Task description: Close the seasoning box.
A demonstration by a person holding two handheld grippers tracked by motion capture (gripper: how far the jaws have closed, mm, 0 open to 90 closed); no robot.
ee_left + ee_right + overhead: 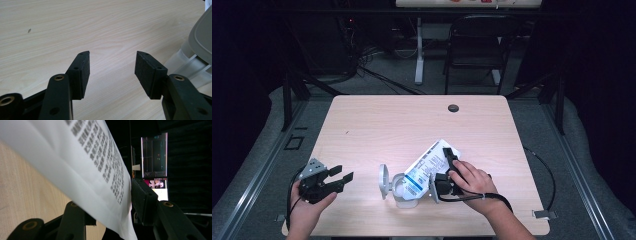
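A: Two grippers over a pale wooden table [377, 120]. What does each one have?

B: The left gripper [333, 178] is near the table's front left corner, held low, with its jaws well apart and only bare wood between them. In the left gripper view its two black pads [81, 75] face each other across an open gap.

A: And the other?

B: The right gripper [447, 170] is clamped on a white printed pouch [428, 167]. In the right gripper view the pouch [82, 167] passes between the two jaws, one below it and one pressed against its edge.

A: Where does the pouch sit?

B: Toward the front middle of the table, tilted, its lower end going down into a clear plastic container [404, 192] whose grey lid [383, 181] stands flipped open to the left. The container's edge and lid also appear at the right side of the left gripper view.

A: Can the print be read?

B: No. There are rows of small dark characters on the white surface, plus a blue band in the high view, but all of it is too blurred or too small to make out. No brand name is legible.

A: Anything else on the table?

B: A small dark round hole [453, 108] near the far edge.
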